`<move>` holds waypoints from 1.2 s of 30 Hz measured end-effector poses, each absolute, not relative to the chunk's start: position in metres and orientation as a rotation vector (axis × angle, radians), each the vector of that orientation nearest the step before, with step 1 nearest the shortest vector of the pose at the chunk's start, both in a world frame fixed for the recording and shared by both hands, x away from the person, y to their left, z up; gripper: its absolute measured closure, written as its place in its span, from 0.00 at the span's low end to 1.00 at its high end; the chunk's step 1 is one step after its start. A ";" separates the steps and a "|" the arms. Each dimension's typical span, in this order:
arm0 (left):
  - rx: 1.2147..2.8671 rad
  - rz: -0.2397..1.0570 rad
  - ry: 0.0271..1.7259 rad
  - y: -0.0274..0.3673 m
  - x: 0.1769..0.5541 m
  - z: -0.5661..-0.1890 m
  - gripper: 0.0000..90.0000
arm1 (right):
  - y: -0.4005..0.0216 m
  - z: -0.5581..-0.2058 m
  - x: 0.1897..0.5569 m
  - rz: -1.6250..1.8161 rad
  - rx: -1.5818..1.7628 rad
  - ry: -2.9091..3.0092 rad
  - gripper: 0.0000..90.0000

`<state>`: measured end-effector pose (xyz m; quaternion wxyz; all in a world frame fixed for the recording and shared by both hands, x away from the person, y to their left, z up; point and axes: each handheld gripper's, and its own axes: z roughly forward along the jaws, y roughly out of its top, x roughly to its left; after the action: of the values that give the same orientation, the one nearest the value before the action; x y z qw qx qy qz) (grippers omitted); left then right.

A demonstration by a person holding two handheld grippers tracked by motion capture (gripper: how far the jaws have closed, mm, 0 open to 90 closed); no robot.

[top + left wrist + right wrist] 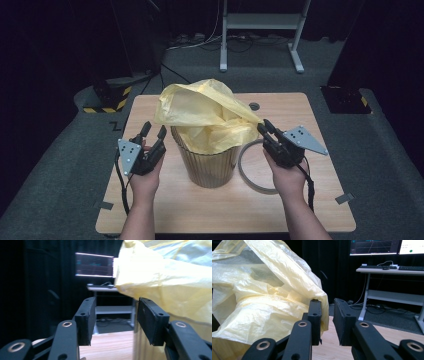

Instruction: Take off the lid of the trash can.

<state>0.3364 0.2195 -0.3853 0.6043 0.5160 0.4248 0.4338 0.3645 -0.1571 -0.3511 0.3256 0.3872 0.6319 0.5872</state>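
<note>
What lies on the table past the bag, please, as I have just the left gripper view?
Observer: A grey ring lies flat on the table, right of the bin.
Operator: Is the bag inside that bin?
Observer: Partly. Its lower part fills the bin's mouth, and the rest billows above the rim.
Operator: Does the right gripper hold it?
Observer: No. Its jaws stand slightly apart with nothing between them, and the bag lies beside one jaw.
</note>
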 end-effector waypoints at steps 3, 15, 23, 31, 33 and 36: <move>1.221 0.980 0.949 0.218 0.339 -0.378 0.53 | -0.156 -0.351 0.364 1.541 1.016 1.655 0.85; 1.187 0.956 0.819 0.204 0.314 -0.350 1.00 | -0.151 -0.352 0.366 1.521 0.997 1.670 0.93; 1.090 1.037 0.772 0.209 0.247 -0.334 1.00 | -0.149 -0.353 0.375 1.511 1.006 1.673 0.93; 1.111 1.007 0.862 0.209 0.261 -0.359 1.00 | -0.151 -0.342 0.361 1.536 0.975 1.633 0.76; 1.121 0.999 0.860 0.204 0.263 -0.361 1.00 | -0.154 -0.336 0.349 1.559 0.950 1.604 0.70; 1.140 0.997 0.847 0.198 0.265 -0.360 1.00 | -0.157 -0.324 0.330 1.604 0.912 1.559 0.65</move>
<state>0.2652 0.1977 -0.3602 0.6465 0.5013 0.3723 0.4384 0.3296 -0.1566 -0.3243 0.3550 0.3529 0.6034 0.6208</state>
